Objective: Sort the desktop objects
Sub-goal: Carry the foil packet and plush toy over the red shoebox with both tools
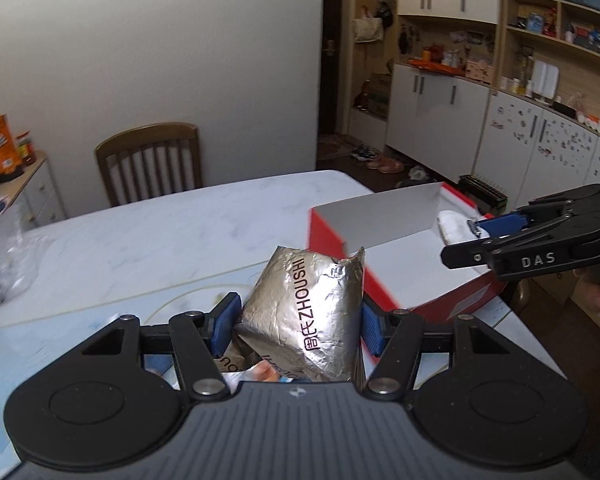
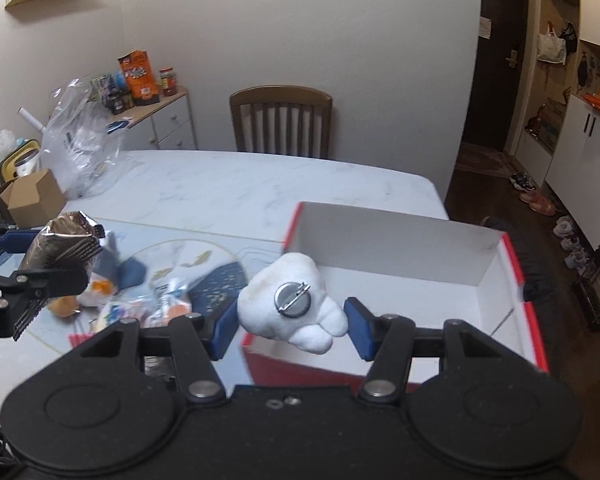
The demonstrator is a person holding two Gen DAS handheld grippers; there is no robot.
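Note:
My left gripper [image 1: 298, 320] is shut on a silver foil snack packet [image 1: 304, 312] printed ZHOUSHI, held above the table left of the red box [image 1: 452, 300]. The packet also shows in the right wrist view [image 2: 60, 244]. My right gripper [image 2: 292, 320] holds a white plush badge [image 2: 292, 304] with a metal pin back, over the near left corner of the red box [image 2: 516, 264], whose white inside looks empty. In the left wrist view the right gripper [image 1: 484, 236] hovers over the box with the white plush [image 1: 456, 224].
A pile of small toys and packets [image 2: 148, 296] lies on the marble table [image 2: 240, 192]. A cardboard box [image 2: 28, 196] and a clear plastic bag [image 2: 80, 148] stand at the left. A wooden chair [image 2: 280, 120] is behind the table.

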